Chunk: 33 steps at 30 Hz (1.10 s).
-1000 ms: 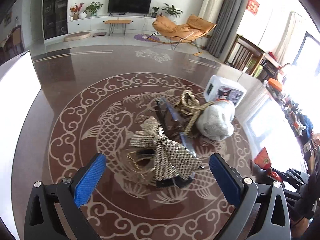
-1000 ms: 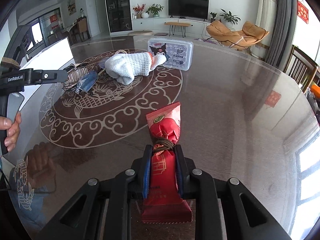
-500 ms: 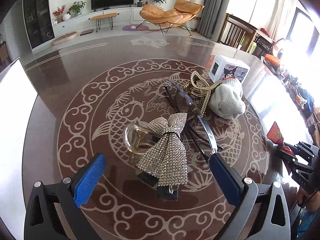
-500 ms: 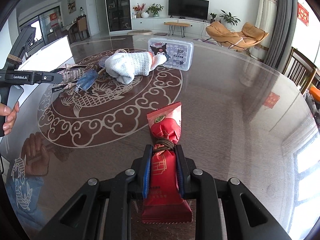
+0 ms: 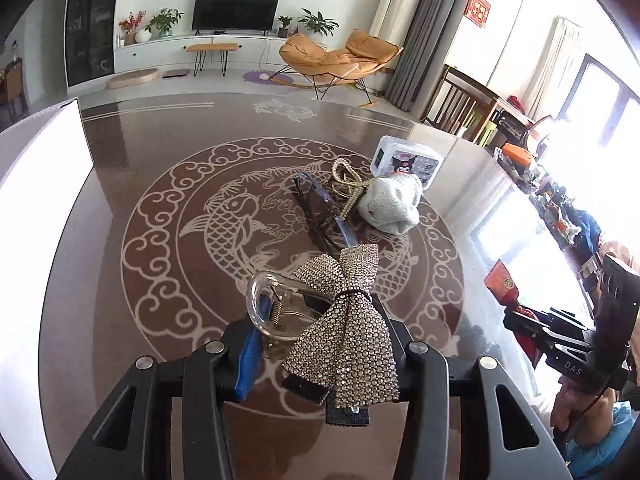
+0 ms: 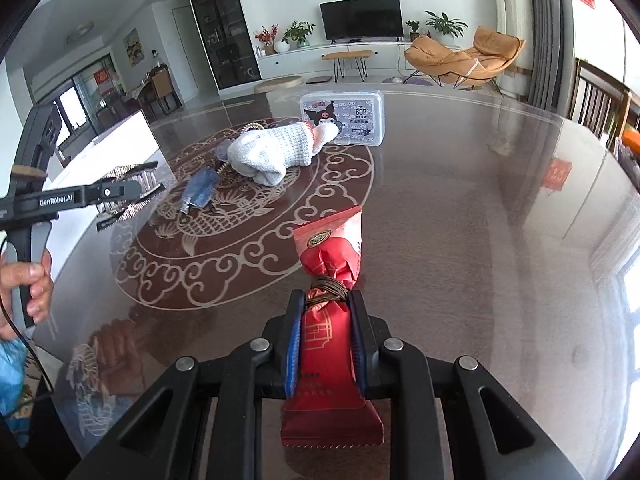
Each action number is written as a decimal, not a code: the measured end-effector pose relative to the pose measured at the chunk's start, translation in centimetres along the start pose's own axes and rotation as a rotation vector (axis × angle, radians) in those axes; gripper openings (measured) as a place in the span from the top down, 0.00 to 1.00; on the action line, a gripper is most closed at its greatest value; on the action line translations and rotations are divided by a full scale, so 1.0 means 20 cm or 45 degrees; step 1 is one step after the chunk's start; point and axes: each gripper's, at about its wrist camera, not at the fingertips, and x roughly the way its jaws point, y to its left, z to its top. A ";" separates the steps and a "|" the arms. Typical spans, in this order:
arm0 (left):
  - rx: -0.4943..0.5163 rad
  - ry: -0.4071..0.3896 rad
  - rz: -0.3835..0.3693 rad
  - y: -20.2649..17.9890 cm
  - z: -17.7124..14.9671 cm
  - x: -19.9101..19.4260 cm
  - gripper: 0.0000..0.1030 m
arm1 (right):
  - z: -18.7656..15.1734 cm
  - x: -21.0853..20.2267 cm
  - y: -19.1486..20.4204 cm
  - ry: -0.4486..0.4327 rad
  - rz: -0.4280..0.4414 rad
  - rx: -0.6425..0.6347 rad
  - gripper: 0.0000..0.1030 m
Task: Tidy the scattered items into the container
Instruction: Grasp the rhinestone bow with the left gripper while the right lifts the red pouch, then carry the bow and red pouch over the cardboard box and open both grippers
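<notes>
The left gripper [image 5: 316, 344] has just been closing its jaws, and they now clasp a rhinestone bow hair clip [image 5: 348, 336]; the clear plastic claw [image 5: 264, 300] of the clip curls up beside the left blue pad [image 5: 248, 356], while the sparkly bow drapes over the right finger. Ahead of this gripper, on the brown patterned table [image 5: 160, 208], lie dark sunglasses [image 5: 320, 212], and just beyond them to the right a gold beaded chain [image 5: 348, 184] touches a white knitted sock [image 5: 390, 204]. Behind the sock stands the clear plastic container [image 5: 406, 160] with a cartoon label. Far to the left of the gripper sits a white box [image 5: 40, 200].

The right gripper [image 6: 324, 344] is clenched on a red snack packet [image 6: 326, 320], gripping it below its tied neck, so the crimped top sticks out ahead of the fingertips. The container [image 6: 344, 118] lies well ahead of it, the sock [image 6: 276, 152] touching its near left corner. A hand [image 6: 24, 284] holds the left gripper's handle at the far left.
</notes>
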 end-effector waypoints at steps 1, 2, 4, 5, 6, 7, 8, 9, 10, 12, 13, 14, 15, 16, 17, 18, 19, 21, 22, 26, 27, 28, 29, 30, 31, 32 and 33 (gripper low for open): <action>0.004 -0.002 -0.001 -0.04 -0.05 -0.04 0.54 | -0.01 -0.03 0.04 -0.009 0.036 0.011 0.79; 0.009 -0.004 0.001 -0.07 -0.11 -0.07 0.54 | -0.02 -0.05 0.09 -0.017 0.070 0.019 0.79; -0.016 -0.014 -0.013 -0.10 -0.20 -0.13 0.54 | -0.03 -0.06 0.19 0.000 0.128 0.022 0.79; -0.044 -0.022 -0.024 -0.10 -0.23 -0.17 0.54 | -0.03 -0.05 0.25 0.013 0.147 0.007 0.79; -0.074 -0.029 -0.033 -0.08 -0.26 -0.21 0.54 | -0.04 -0.05 0.31 0.022 0.161 -0.020 0.79; -0.096 -0.047 -0.039 -0.07 -0.28 -0.27 0.54 | -0.04 -0.04 0.38 0.033 0.171 -0.056 0.79; -0.106 -0.078 -0.039 -0.04 -0.28 -0.35 0.54 | -0.04 -0.04 0.45 0.045 0.186 -0.089 0.79; -0.110 -0.115 -0.025 -0.01 -0.28 -0.43 0.54 | -0.03 -0.03 0.52 0.056 0.211 -0.118 0.79; -0.112 -0.153 -0.002 0.03 -0.28 -0.53 0.54 | -0.01 -0.02 0.59 0.067 0.238 -0.148 0.79; -0.138 -0.234 0.053 0.15 -0.27 -0.74 0.54 | 0.03 -0.01 0.77 0.082 0.299 -0.223 0.79; -0.159 -0.267 0.085 0.23 -0.27 -0.83 0.54 | 0.07 -0.01 0.88 0.084 0.335 -0.267 0.79; -0.187 -0.291 0.127 0.32 -0.27 -0.92 0.54 | 0.11 -0.01 0.99 0.080 0.370 -0.316 0.79; -0.221 -0.312 0.172 0.42 -0.27 -1.01 0.54 | 0.15 0.00 1.11 0.073 0.408 -0.367 0.79; -0.260 -0.328 0.218 0.52 -0.28 -1.09 0.54 | 0.19 0.00 1.23 0.068 0.452 -0.415 0.79; -0.294 -0.341 0.269 0.62 -0.30 -1.17 0.54 | 0.23 0.00 1.36 0.068 0.498 -0.459 0.79; -0.324 -0.353 0.327 0.72 -0.32 -1.23 0.54 | 0.27 0.01 1.48 0.068 0.544 -0.501 0.79; -0.354 -0.354 0.384 0.82 -0.34 -1.28 0.54 | 0.30 0.01 1.61 0.068 0.593 -0.541 0.79; -0.424 -0.328 0.455 1.00 -0.39 -1.35 0.54 | 0.34 0.04 1.87 0.091 0.691 -0.611 0.79; -0.460 -0.314 0.476 1.09 -0.42 -1.37 0.54 | 0.35 0.06 2.00 0.115 0.737 -0.643 0.79; -0.569 -0.224 0.549 1.35 -0.48 -1.36 0.54 | 0.34 0.22 2.43 0.194 0.784 -0.786 0.79; -0.586 -0.191 0.571 1.40 -0.49 -1.34 0.54 | 0.32 0.27 2.52 0.213 0.771 -0.822 0.79; -0.603 -0.155 0.590 1.45 -0.51 -1.32 0.54 | 0.31 0.33 2.59 0.235 0.748 -0.852 0.79; -0.623 -0.116 0.611 1.50 -0.51 -1.29 0.54 | 0.30 0.39 2.64 0.255 0.724 -0.870 0.79; -0.644 -0.063 0.635 1.54 -0.52 -1.26 0.53 | 0.29 0.46 2.68 0.281 0.703 -0.877 0.79; -0.668 -0.011 0.658 1.58 -0.53 -1.23 0.47 | 0.28 0.52 2.71 0.315 0.675 -0.885 0.78; -0.696 0.023 0.670 1.61 -0.54 -1.21 0.41 | 0.27 0.59 2.74 0.346 0.629 -0.893 0.77; -0.718 0.048 0.668 1.63 -0.56 -1.18 0.20 | 0.27 0.63 2.76 0.363 0.597 -0.892 0.76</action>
